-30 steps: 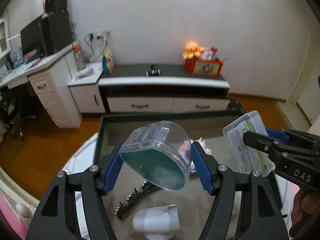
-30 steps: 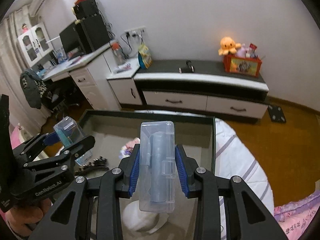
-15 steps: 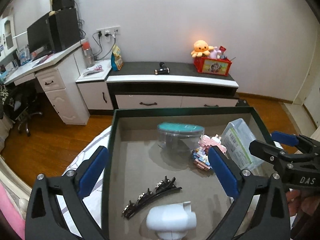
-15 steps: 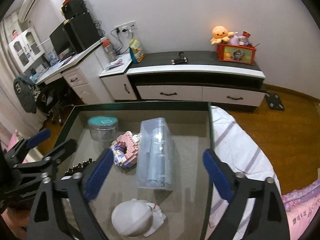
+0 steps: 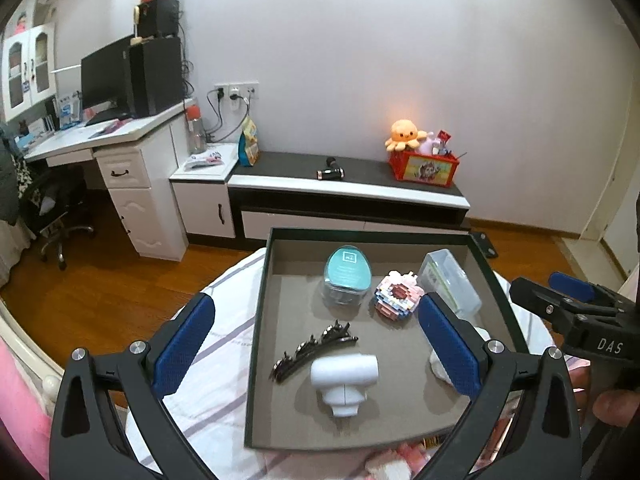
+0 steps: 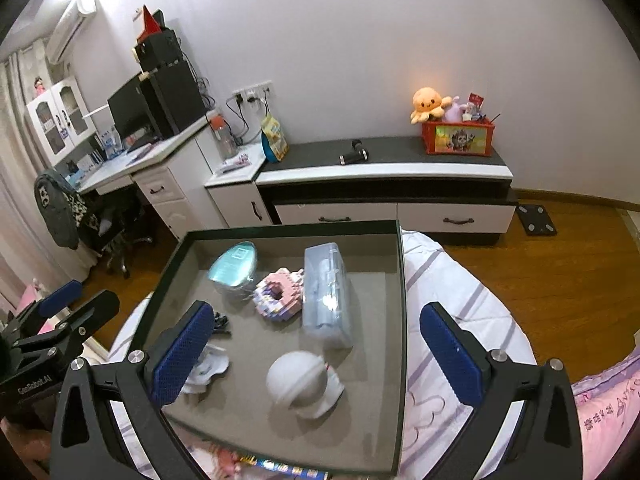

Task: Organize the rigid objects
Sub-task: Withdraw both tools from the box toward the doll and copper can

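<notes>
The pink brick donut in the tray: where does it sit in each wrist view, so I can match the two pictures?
Left wrist: the pink brick donut sits right of centre, between the teal-lidded jar and the clear plastic case.
Right wrist: the donut sits left of centre, again between jar and case.
Shared landmark: the orange octopus plush on the far cabinet.

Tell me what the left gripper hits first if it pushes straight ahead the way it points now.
Probably the white T-shaped piece in the tray, which lies centered between the open left gripper fingers; the black hair clips sit just left. Depth is uncertain.
</notes>
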